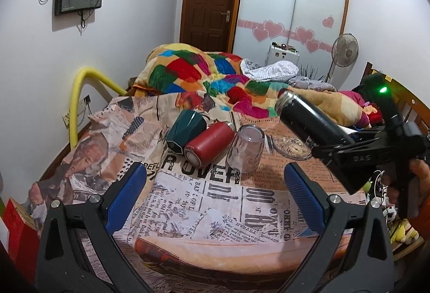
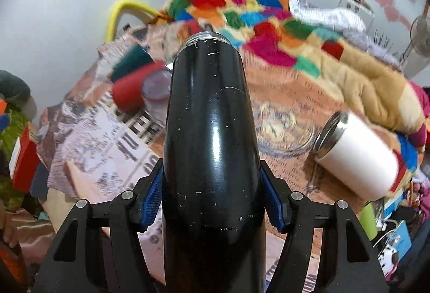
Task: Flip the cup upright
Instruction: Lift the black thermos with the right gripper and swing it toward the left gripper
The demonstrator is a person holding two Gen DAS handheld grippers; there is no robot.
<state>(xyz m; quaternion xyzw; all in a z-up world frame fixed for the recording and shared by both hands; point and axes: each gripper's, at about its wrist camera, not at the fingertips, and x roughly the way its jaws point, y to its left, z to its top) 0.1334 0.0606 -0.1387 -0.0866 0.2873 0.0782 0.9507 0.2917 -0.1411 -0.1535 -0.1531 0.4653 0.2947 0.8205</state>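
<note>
My right gripper is shut on a black cup, a tall scratched cylinder with a threaded metal rim, held tilted in the air with its mouth pointing away. In the left wrist view the black cup and right gripper hover above the right side of the table. My left gripper is open and empty above the newspaper-print cloth. A green cup and a red cup lie on their sides. A clear glass stands upside down. A white cup lies on its side.
A glass dish sits behind the clear glass. A colourful blanket is piled at the back. A yellow padded rail stands at the left. A fan stands at the right. Clutter lies beyond the right edge.
</note>
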